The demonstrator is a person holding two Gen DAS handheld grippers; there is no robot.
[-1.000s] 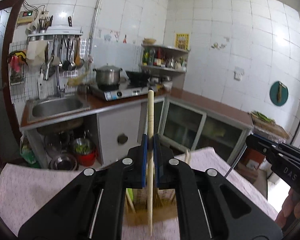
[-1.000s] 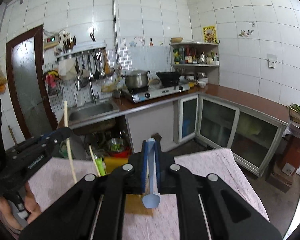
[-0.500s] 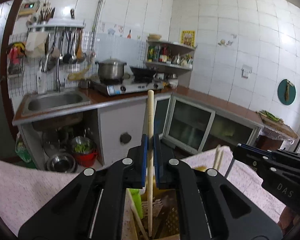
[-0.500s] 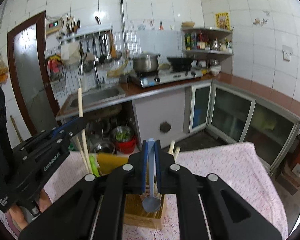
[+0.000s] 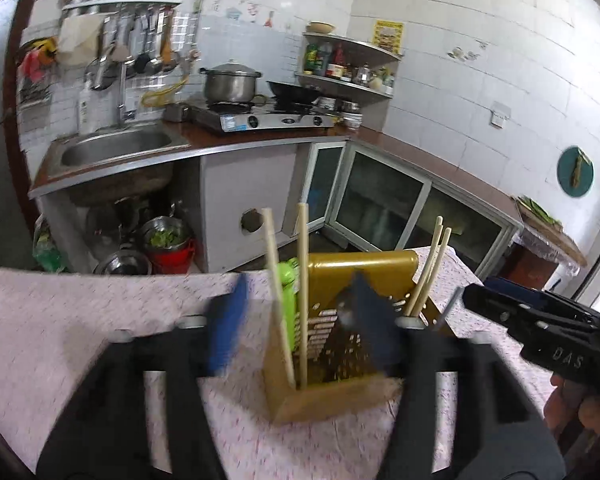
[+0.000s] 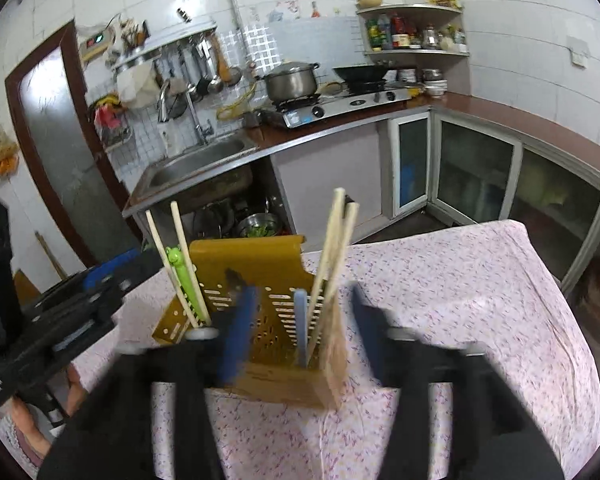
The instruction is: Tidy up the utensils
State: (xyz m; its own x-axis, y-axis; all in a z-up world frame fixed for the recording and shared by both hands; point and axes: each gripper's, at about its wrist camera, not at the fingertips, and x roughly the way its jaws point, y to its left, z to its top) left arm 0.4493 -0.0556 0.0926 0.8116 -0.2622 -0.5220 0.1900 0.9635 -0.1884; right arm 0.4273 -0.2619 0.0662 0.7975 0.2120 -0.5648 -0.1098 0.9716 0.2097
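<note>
A golden slotted utensil holder (image 5: 340,320) (image 6: 268,304) stands on the pink-flowered tablecloth. In its left compartment stand two pale chopsticks (image 5: 302,292) (image 6: 182,264) and a green utensil (image 5: 288,292) (image 6: 178,268). In its right compartment stand more chopsticks (image 5: 430,272) (image 6: 334,252) and a blue spoon handle (image 6: 300,324). My left gripper (image 5: 300,328) is open, its blue pads either side of the holder, holding nothing. My right gripper (image 6: 300,328) is open too, just behind the spoon handle. Each gripper also shows in the other's view (image 5: 540,324) (image 6: 60,312).
The tablecloth-covered table (image 6: 460,300) ends just beyond the holder. Behind it are a sink counter (image 5: 116,148), bowls under it (image 5: 160,240), a stove with a pot (image 5: 230,84), glass cabinet doors (image 5: 380,200) and a dark door (image 6: 52,160) at left.
Both grippers have come down to the holder and opened. The left let its chopstick go into the left compartment; the right let the blue spoon go into the right compartment.
</note>
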